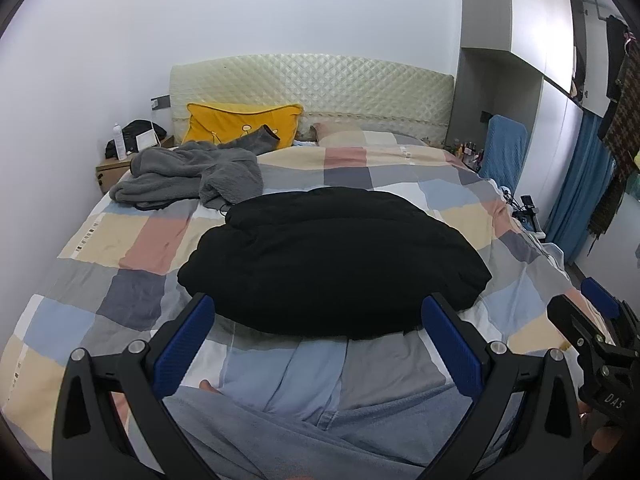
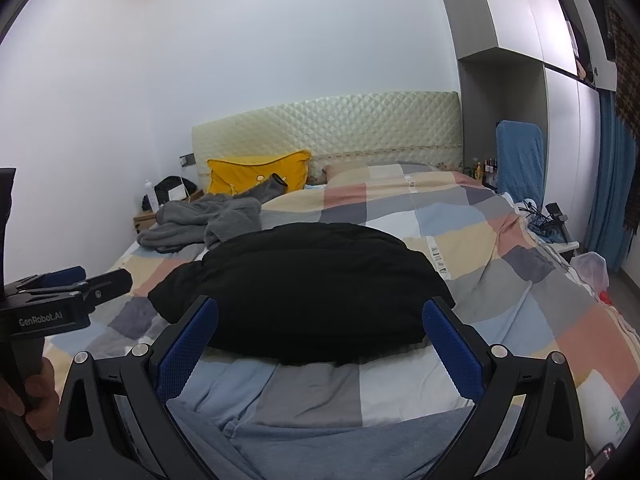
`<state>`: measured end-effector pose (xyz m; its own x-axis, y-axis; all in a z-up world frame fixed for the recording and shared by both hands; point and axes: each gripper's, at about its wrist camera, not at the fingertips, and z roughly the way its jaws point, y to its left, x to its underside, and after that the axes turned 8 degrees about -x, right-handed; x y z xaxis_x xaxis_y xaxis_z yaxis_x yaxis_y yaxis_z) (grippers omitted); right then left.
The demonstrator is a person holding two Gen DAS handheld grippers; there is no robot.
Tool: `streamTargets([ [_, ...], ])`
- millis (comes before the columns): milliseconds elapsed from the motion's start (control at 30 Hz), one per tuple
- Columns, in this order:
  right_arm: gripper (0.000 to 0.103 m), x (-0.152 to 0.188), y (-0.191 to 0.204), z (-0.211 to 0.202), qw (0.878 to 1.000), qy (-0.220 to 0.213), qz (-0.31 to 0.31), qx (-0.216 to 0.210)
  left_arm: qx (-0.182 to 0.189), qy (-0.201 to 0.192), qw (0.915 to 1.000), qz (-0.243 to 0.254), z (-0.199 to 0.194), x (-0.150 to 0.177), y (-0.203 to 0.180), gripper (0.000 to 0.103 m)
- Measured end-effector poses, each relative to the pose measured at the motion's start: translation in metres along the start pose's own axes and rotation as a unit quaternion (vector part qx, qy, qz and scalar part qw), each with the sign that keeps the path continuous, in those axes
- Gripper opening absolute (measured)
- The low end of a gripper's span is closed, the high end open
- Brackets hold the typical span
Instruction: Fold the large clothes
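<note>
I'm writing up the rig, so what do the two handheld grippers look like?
Both match: the left gripper and right gripper have black angular frames, silver pivot bolts and textured blue finger pads. Seen side-on, the left gripper's body reads "GenRobot.AI" in white; the right's shows "DAS".

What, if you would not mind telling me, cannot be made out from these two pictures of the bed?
- Black garment: both views show one dark mass; sleeves, collar and folds are lost in the black.
- Grey garment: crumpled, so its type is unclear.
- Bottles by the headboard: too small to identify.
- Nightstand: partly hidden by the bed and the clutter on it.
- Right tool: cut off by the left view's edge.
</note>
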<state>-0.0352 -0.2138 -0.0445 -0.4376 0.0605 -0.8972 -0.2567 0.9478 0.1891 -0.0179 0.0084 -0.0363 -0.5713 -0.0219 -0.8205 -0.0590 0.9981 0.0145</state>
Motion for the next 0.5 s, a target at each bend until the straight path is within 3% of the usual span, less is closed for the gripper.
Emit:
streamTargets([
  [500,0.102,-0.0012,-0.0007,-0.0010,1.000,0.002,-0.001,-0.001,0.008,0.008,0.9999,0.000,0.0020,0.0003,-0.0055,0.103],
])
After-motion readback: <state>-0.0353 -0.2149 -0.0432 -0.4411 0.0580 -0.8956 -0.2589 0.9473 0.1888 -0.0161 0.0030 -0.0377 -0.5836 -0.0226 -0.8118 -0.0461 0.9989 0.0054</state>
